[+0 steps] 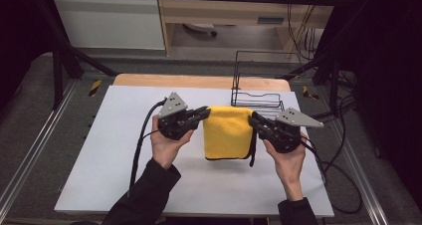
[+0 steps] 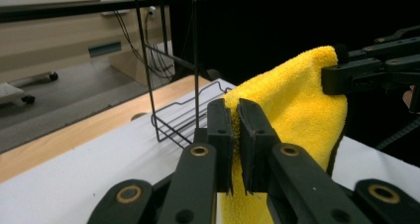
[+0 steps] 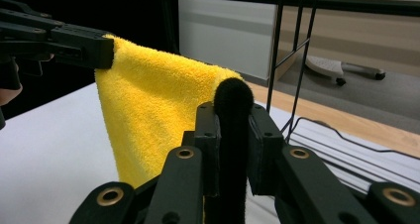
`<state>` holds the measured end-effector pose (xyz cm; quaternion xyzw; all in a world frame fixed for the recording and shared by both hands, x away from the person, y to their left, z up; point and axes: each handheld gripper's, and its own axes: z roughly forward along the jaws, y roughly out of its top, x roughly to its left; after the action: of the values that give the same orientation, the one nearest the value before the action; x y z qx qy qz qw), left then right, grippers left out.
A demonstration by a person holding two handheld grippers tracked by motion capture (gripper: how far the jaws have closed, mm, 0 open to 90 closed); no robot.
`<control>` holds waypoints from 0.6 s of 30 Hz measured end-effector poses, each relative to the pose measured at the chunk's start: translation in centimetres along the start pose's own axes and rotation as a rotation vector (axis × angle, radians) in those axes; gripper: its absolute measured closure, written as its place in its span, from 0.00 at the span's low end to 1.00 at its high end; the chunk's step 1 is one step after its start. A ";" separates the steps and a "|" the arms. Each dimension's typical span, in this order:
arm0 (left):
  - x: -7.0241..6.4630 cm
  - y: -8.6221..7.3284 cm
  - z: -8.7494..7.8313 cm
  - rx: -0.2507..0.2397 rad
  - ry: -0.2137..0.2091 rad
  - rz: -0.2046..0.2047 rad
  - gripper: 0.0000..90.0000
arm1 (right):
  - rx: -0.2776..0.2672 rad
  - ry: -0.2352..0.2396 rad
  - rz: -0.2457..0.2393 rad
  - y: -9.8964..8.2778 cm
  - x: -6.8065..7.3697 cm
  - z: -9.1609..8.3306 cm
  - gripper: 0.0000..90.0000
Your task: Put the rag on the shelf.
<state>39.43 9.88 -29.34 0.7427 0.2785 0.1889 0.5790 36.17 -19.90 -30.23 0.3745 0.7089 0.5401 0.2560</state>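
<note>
One yellow microfibre cloth (image 1: 227, 133), folded double with a black trim along its edge, hangs in the air over the middle of the white table mat (image 1: 99, 160), stretched between two grippers. Its top fold runs level from one gripper to the other, and its lower end droops toward the mat.

The left gripper (image 1: 203, 113) is clamped on the cloth's upper left corner; in the left gripper view its two black jaws pinch the yellow pile between them (image 2: 236, 135). The right gripper (image 1: 253, 119) is clamped on the upper right corner, and in the right gripper view the black trim sits squeezed between its jaws (image 3: 233, 135). Two hands hold the grippers, one each, with dark sleeves coming in from the bottom of the high view.

Just behind the cloth, at the far right of the mat, stands one black wire rack (image 1: 256, 88). The mat lies on one wooden table (image 1: 149, 80).
</note>
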 end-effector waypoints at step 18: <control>-0.3 2.9 0.8 -0.118 0.026 0.007 0.94 | -0.112 -0.073 -0.047 3.3 -0.4 -1.4 0.87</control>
<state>40.29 8.59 -26.71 0.7059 0.2716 0.2166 0.6172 36.20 -20.59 -26.69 0.3626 0.6763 0.5586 0.3147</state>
